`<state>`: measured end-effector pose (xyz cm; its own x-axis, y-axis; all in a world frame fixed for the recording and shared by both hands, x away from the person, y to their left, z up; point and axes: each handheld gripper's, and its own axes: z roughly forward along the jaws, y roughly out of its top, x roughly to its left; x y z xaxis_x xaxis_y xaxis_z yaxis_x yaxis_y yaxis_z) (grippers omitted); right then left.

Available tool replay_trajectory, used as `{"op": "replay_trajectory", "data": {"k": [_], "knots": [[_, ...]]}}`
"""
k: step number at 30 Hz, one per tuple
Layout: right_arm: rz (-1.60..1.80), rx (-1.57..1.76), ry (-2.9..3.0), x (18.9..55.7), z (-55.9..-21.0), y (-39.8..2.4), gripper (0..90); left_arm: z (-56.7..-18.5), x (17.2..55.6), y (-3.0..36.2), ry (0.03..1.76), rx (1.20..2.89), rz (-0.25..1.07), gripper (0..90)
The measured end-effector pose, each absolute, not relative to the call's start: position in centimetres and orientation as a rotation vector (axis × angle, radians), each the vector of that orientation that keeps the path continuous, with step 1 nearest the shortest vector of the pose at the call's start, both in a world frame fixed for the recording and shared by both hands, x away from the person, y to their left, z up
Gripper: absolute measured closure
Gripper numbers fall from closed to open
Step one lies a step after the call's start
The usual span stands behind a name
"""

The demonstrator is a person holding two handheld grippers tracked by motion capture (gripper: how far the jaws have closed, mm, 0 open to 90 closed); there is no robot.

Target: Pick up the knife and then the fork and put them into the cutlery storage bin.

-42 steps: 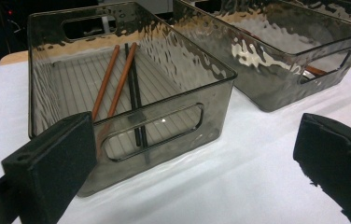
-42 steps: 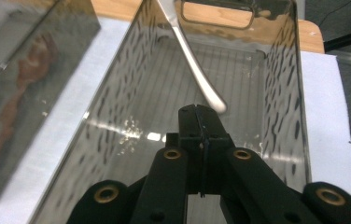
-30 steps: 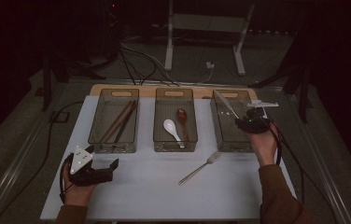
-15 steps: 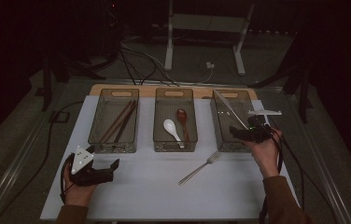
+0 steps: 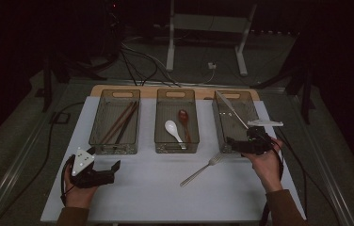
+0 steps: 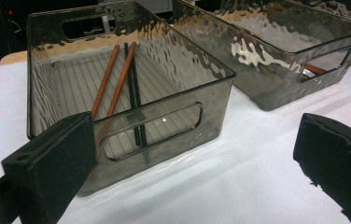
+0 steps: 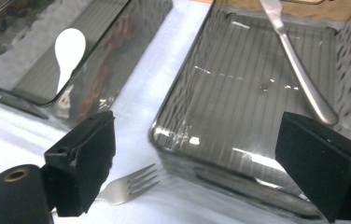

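Note:
Three smoky clear bins stand in a row on the white table (image 5: 147, 197). A knife (image 5: 231, 109) (image 7: 299, 70) leans inside the right bin (image 5: 237, 92) (image 7: 178, 116). A metal fork (image 5: 201, 170) (image 7: 129, 186) lies on the table in front of that bin. My right gripper (image 5: 234, 145) (image 7: 199, 128) hovers at the bin's near wall; its jaws have just been opening, with nothing between them. My left gripper (image 5: 114, 167) (image 6: 194, 126) rests open at the near left, facing the left bin (image 5: 120, 91) (image 6: 131, 135).
Brown and black chopsticks (image 5: 121, 123) (image 6: 117, 79) lie in the left bin. The middle bin (image 5: 176, 91) holds a white spoon (image 5: 172, 129) (image 7: 68, 49) and a reddish spoon (image 5: 184, 120). Cables and a stand's legs (image 5: 203, 56) lie on the floor beyond.
My right gripper has drawn back toward the person from over the right bin to its near wall, leaving the knife leaning inside. The left gripper has kept still.

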<state>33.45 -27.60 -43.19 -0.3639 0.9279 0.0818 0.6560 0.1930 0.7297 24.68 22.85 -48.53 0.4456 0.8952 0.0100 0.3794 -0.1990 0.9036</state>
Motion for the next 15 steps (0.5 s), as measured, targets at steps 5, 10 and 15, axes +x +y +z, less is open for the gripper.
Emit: {"op": "replay_trajectory", "data": {"k": [5,10,15], "knots": [[0.999,1.475,2.111,32.5,-43.3,-27.0,12.6,-48.5,24.7,22.9,1.093,1.777,0.703,0.7],[0.999,1.455,2.134,31.7,-43.5,-26.3,12.5,-48.5,24.7,22.9,1.091,1.776,0.705,0.7],[1.000,1.450,2.154,31.1,-44.1,-25.8,12.7,-48.5,24.7,23.0,1.095,1.774,0.703,0.7]]}}
